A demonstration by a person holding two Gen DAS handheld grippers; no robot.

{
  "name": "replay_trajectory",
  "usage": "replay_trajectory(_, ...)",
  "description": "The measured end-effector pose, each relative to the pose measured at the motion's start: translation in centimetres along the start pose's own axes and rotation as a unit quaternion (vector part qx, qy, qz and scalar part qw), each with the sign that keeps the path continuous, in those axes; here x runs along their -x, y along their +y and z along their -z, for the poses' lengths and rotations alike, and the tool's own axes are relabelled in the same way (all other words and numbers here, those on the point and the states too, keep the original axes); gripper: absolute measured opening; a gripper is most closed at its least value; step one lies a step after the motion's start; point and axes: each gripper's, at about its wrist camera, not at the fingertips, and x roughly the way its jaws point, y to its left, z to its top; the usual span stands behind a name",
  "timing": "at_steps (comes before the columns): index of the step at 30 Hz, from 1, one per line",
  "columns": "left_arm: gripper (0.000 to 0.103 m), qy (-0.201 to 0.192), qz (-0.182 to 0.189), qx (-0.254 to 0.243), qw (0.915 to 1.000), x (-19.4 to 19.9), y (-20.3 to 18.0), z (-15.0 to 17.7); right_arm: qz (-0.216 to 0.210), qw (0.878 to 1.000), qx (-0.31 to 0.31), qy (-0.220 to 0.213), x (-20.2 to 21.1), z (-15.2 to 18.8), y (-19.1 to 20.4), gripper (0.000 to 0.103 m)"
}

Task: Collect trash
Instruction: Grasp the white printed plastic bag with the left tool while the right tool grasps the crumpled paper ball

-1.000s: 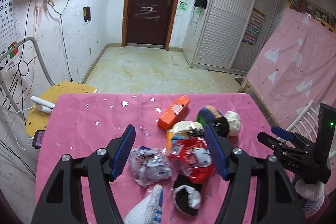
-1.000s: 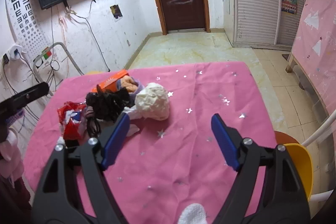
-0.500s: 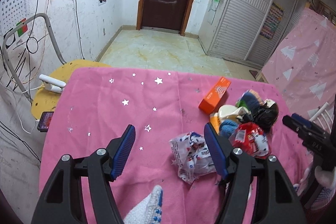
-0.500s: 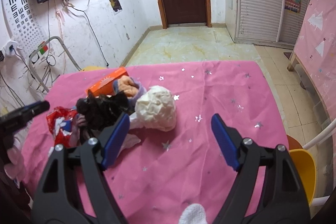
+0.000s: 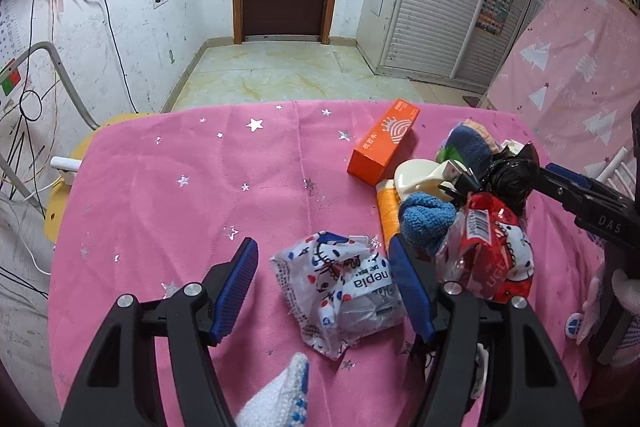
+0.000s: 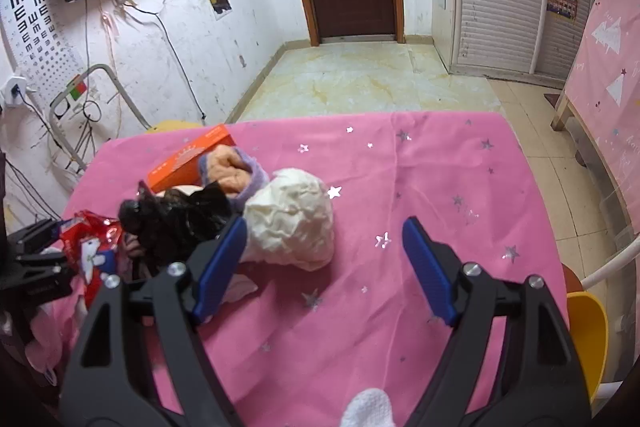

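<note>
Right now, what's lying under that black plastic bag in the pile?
Under the black plastic bag a cream-coloured object and the red wrapper poke out, with the orange box behind. Whatever lies directly beneath it is covered.

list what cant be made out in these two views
- Left wrist view: the stuff under the red wrapper and blue sock is buried in the pile.
- Right wrist view: the orange box is half hidden by the sock bundle.
- Right wrist view: the black bag is too dark to read.

Surface [image 5: 168, 211]: left half found bare and passable; right side blocked by heaped clutter [image 5: 472, 195].
</note>
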Motion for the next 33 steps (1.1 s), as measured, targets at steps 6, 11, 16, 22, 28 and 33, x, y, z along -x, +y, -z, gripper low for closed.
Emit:
replay_trajectory(6,0.028,0.008,0.005,-0.016,0.9998,-0.6,-1.1,0.5,-0.005,1.0,0.003,0.003,-0.6,-0.3,0.0,0.077)
replay_trajectory(11,0.02,-0.006,-0.026,-0.038,0.9989,0.0,-2.2,1.1,-0.01,1.0,0.008,0.007,-1.3,-0.5,0.4,0.077)
replay_trajectory(16,0.019,-0.007,-0.038,-0.012,0.9992,1.0,-1.1,1.1,-0.021,1.0,0.009,0.014,-1.8,-0.6,0.8,0.077)
replay_trajectory(22,0.02,-0.015,-0.055,0.022,0.9981,2.5,1.6,1.3,-0.028,0.999,0.006,0.023,-2.7,-0.8,0.8,0.067)
replay_trajectory(28,0.02,-0.027,-0.069,0.042,0.9964,4.4,2.9,1.7,-0.024,1.0,0.012,0.015,-2.3,-0.5,1.1,0.054)
replay_trajectory(33,0.02,-0.046,-0.073,0.042,0.9954,6.4,2.9,1.4,-0.014,1.0,0.015,-0.003,-0.7,-0.5,0.8,0.054)
